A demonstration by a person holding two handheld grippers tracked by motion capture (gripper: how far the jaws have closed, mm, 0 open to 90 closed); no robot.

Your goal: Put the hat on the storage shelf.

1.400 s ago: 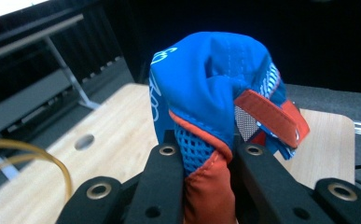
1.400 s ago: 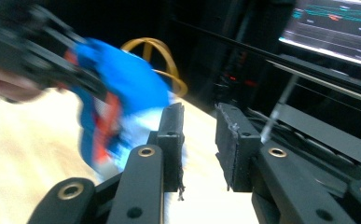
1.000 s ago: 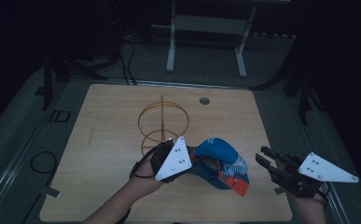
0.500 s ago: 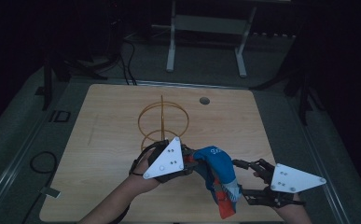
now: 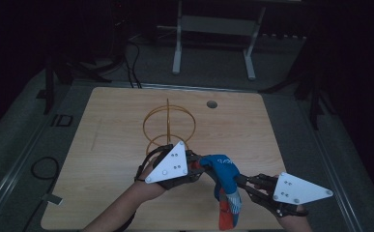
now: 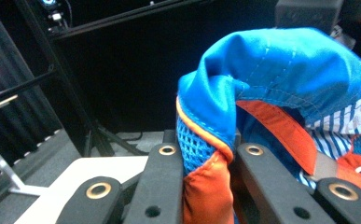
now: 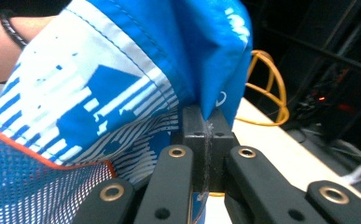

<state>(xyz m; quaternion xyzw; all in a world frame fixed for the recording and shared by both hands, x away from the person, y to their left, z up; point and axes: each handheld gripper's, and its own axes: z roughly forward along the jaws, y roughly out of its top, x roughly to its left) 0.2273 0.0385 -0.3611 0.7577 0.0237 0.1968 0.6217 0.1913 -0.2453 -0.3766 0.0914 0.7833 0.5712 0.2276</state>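
Cap (image 5: 224,170), blue w/ orange trim and mesh, held up off table (image 5: 117,130) near front edge, strung between both grippers. Left gripper (image 5: 198,167): jaws nearly closed, pinching folded edge of cap; in left gripper view, mesh and orange fabric (image 6: 201,158) squeezed between the two black jaws, blue crown (image 6: 281,70) bulging above. Right gripper (image 5: 240,180): jaws fully together, thin fold of blue cloth (image 7: 215,70) clamped at pad tips, striped panel (image 7: 99,102) draped to one side. Lower part of cap (image 5: 229,212) hanging down below grip points, between the hands. Wire stand (image 5: 169,126), yellow rings on upright rod, standing mid-table, just behind left gripper, apart from cap. Small round hole (image 5: 211,104) in tabletop farther back.
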